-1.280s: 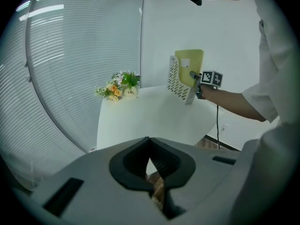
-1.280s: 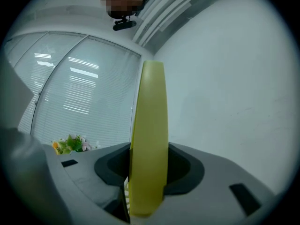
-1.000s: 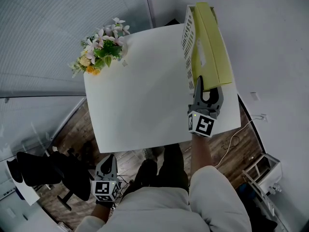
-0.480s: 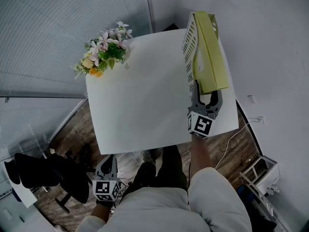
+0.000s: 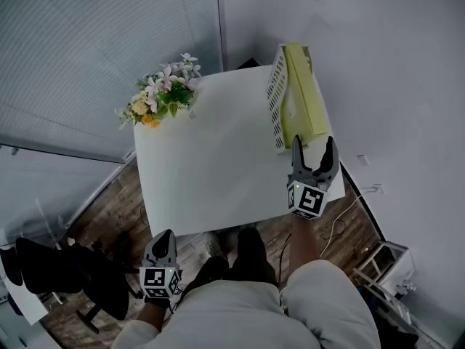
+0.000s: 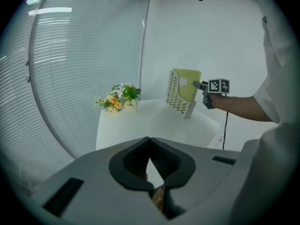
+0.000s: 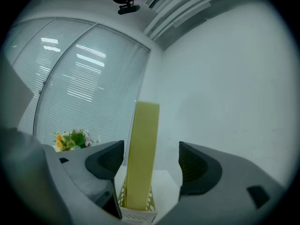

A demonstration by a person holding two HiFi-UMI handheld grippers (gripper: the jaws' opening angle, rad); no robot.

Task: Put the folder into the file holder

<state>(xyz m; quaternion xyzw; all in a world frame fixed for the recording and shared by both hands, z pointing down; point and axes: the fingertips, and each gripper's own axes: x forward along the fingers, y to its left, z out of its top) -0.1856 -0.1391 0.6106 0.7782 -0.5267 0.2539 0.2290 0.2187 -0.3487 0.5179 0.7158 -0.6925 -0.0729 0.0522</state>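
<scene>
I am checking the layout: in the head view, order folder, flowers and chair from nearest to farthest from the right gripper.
1. Folder, just ahead.
2. Flowers, far left table corner.
3. Chair, on the floor, lower left.

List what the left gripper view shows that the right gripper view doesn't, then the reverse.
Only the left gripper view: the right gripper from outside with its marker cube, the person's forearm, the file holder's perforated side, and the left gripper's own jaws, together. Only the right gripper view: its own jaws, apart and just been opening, framing the yellow folder edge-on without touching it. Both: the folder standing in the file holder, the flowers, the table and the blinds.
</scene>
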